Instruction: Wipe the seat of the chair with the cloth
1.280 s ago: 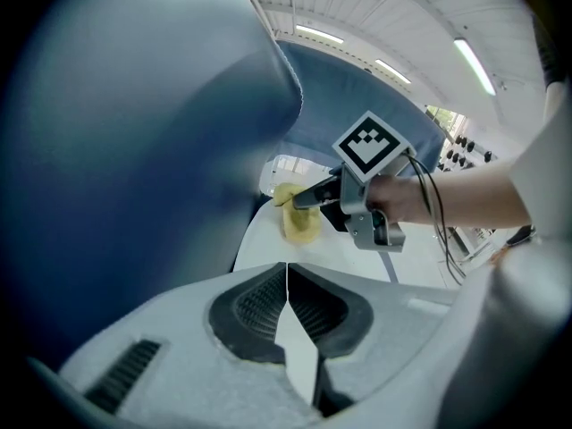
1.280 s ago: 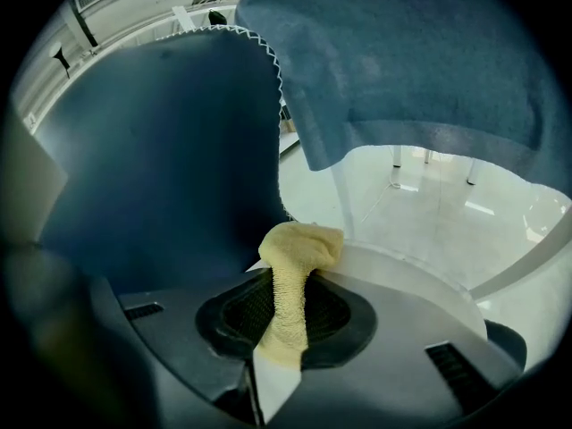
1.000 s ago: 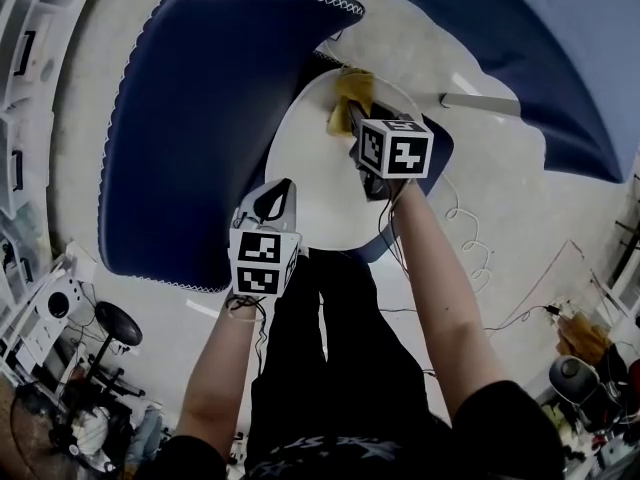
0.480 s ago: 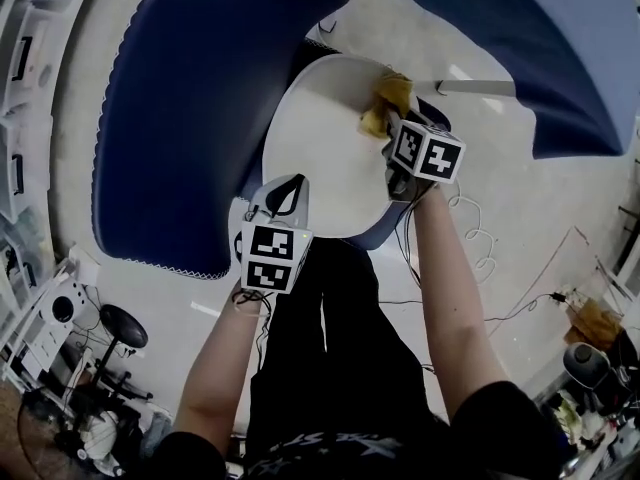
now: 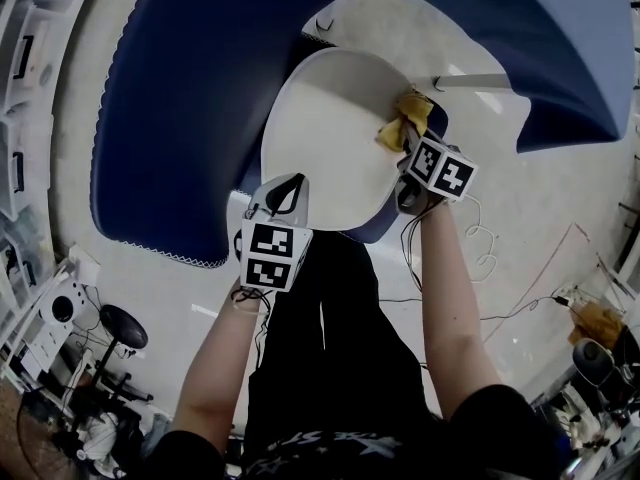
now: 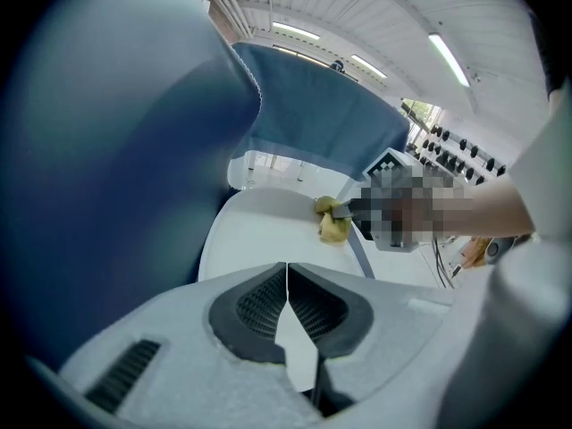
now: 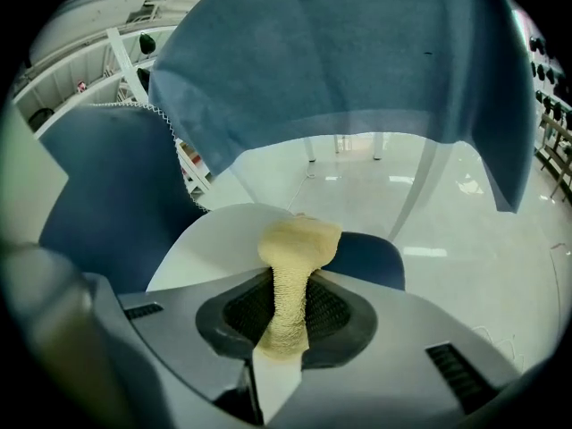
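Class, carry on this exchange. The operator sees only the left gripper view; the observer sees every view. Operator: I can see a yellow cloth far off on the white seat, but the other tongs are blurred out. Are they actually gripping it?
Observer: Yes. In the right gripper view the right tongs are shut on the cloth, with a strip of it pinched between the pads.
Operator: Where are my own tongs relative to the seat?
Observer: The head view shows the left tongs at the near left rim of the seat.
Operator: How does the cloth look beyond the tips?
Observer: In the right gripper view it is bunched into a wad just ahead of the right tongs' tips.
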`<state>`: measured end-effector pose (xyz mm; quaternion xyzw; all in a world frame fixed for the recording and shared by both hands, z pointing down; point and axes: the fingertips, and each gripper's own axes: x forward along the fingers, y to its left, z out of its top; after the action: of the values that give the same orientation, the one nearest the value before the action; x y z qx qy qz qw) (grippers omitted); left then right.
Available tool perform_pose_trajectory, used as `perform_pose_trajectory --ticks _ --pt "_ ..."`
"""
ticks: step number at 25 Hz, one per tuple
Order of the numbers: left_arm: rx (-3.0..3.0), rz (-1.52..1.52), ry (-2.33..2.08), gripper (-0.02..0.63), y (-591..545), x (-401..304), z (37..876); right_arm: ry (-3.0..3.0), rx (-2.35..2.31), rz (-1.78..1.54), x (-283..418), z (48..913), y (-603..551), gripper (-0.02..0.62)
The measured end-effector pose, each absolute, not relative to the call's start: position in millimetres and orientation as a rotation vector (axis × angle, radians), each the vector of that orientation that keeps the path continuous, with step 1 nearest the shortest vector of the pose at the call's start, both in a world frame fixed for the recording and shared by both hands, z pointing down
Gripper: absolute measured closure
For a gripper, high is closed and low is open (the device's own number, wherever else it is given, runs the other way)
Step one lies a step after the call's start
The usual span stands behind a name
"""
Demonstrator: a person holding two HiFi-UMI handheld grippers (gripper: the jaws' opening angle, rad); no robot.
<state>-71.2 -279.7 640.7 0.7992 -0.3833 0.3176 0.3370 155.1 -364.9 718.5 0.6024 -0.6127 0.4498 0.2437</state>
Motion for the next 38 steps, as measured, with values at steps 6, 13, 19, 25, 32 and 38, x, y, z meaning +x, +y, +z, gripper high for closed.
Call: perform_pose_trajectory --ticks 6,13,19,25,32,38 --pt "2.076 0.826 -1.005 0.584 -270.9 -77.2 640.8 -1.671 1.667 1.243 151.1 715.0 -363.3 0.522" --pt "2.06 0.812 -1.026 0.584 -259.8 -83.4 633.6 -1.82 1.566 1.196 99.4 688.4 -372.4 0.522" --pt "2.029 0.784 -1.051 0.584 -252.4 -92.9 633.7 -1.961 1.392 1.169 18.8 684.9 -385.8 0.522" --pt "1.995 0.802 -1.037 0.584 -236.1 -99.8 641.1 -2.031 1.23 1.123 -50.3 698.7 -391.4 0.522" --pt "1.985 0.816 -1.034 0.584 -229.5 -104.8 645.6 -2.039 1.144 1.134 -73.3 720.6 -386.1 0.522" --pt "2.003 0.829 -1.015 0.584 -233.2 -101.3 644.8 -1.984 1.229 1.181 -36.0 722.4 -373.8 0.522"
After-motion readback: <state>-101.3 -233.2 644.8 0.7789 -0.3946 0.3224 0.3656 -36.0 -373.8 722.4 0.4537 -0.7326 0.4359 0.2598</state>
